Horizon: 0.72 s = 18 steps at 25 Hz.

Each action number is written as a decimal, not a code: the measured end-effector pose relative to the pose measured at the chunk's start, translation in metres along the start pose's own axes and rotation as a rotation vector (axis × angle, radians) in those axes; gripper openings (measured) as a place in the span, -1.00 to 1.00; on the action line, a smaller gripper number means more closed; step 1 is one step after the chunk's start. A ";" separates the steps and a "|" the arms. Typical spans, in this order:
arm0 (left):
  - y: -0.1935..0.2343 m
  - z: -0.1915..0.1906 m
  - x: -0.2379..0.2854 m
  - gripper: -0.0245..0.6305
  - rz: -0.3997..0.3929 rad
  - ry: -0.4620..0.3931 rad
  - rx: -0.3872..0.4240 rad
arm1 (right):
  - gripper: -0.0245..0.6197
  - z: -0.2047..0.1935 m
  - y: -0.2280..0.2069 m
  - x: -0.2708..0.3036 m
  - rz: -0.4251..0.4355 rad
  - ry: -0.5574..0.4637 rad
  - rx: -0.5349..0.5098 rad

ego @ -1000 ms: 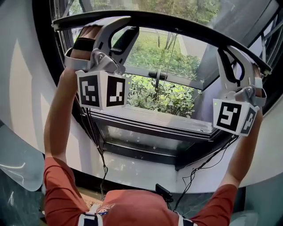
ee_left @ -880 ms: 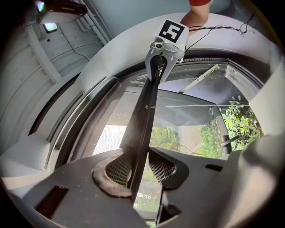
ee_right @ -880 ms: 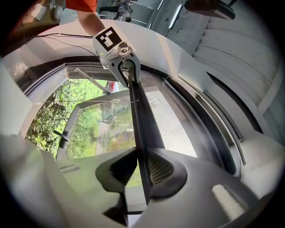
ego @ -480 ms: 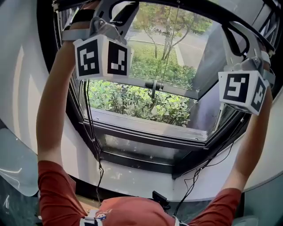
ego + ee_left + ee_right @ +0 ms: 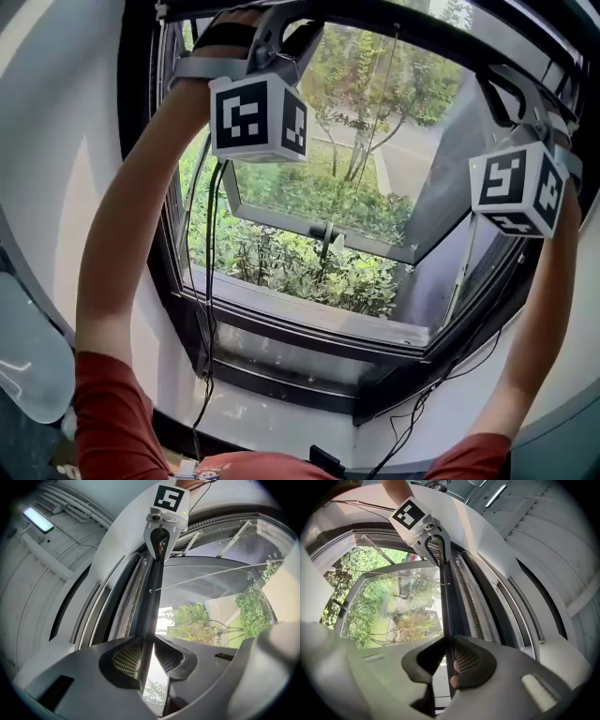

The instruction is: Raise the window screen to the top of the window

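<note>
The window screen's dark bottom bar (image 5: 412, 23) arches across the top of the head view, near the top of the window opening. My left gripper (image 5: 281, 36) is shut on its left part and my right gripper (image 5: 511, 84) on its right part. In the left gripper view the bar (image 5: 152, 588) runs from my left gripper (image 5: 146, 657) up to the right gripper (image 5: 161, 545). In the right gripper view the bar (image 5: 445, 602) runs from my right gripper (image 5: 449, 656) to the left gripper (image 5: 436, 543). Both pairs of jaws have just been closing on the bar.
The black window frame (image 5: 281, 323) surrounds the opening. An outward-tilted glass sash with a handle (image 5: 323, 230) sits behind it, with shrubs beyond. Cables (image 5: 211, 281) hang down the left side. Screen mesh (image 5: 127, 602) lies along the top track. A ceiling light (image 5: 38, 518) glows.
Both grippers have gone up with the screen bar, from about mid-window to near the top of the frame. More of the open window shows below the bar.
</note>
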<state>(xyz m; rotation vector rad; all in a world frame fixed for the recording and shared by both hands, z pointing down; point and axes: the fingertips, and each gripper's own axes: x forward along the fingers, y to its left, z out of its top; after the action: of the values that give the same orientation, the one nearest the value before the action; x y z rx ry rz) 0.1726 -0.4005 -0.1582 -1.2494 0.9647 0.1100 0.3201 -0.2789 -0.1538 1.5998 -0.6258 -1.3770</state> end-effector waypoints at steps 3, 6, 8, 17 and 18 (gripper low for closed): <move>0.011 0.000 0.010 -0.64 -0.010 0.009 0.020 | -0.72 -0.001 -0.012 0.007 0.010 0.015 -0.022; 0.025 0.001 0.021 -0.64 -0.018 0.021 0.023 | -0.72 -0.002 -0.028 0.014 0.016 0.034 -0.046; 0.034 0.000 0.029 -0.64 -0.013 0.033 0.027 | -0.72 -0.002 -0.037 0.021 0.017 0.040 -0.047; 0.077 0.002 0.063 -0.65 0.054 0.073 0.066 | -0.71 0.008 -0.097 0.041 -0.089 0.055 -0.066; 0.083 0.003 0.066 -0.66 0.064 0.078 0.060 | -0.84 0.005 -0.104 0.043 -0.111 0.066 -0.082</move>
<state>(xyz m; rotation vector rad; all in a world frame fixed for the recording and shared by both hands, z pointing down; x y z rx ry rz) 0.1687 -0.3956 -0.2644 -1.1749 1.0688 0.0823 0.3081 -0.2684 -0.2649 1.6275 -0.4408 -1.4060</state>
